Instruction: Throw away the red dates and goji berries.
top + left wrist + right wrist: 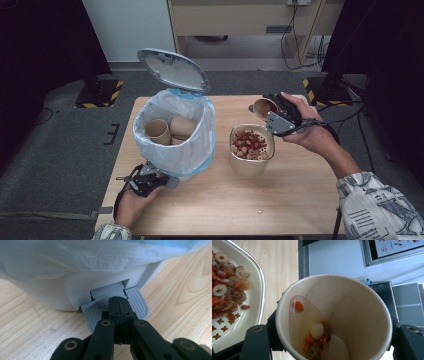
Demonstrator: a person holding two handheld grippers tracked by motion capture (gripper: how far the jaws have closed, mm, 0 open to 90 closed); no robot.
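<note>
Spillage is worrying me: my right gripper is clamping a tilted paper cup beside the strainer bowl, while my left gripper, jaws pressed together, is holding down the bin pedal.

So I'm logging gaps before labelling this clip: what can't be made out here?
- High view: the left gripper tips, tucked under the white bag-lined pedal bin.
- Left gripper view: the grey ribbed pedal middle, behind the closed jaws.
- Right gripper view: the tilted paper cup hides the right gripper pads; the strainer bowl of dried fruit is cut off at the left edge.
</note>
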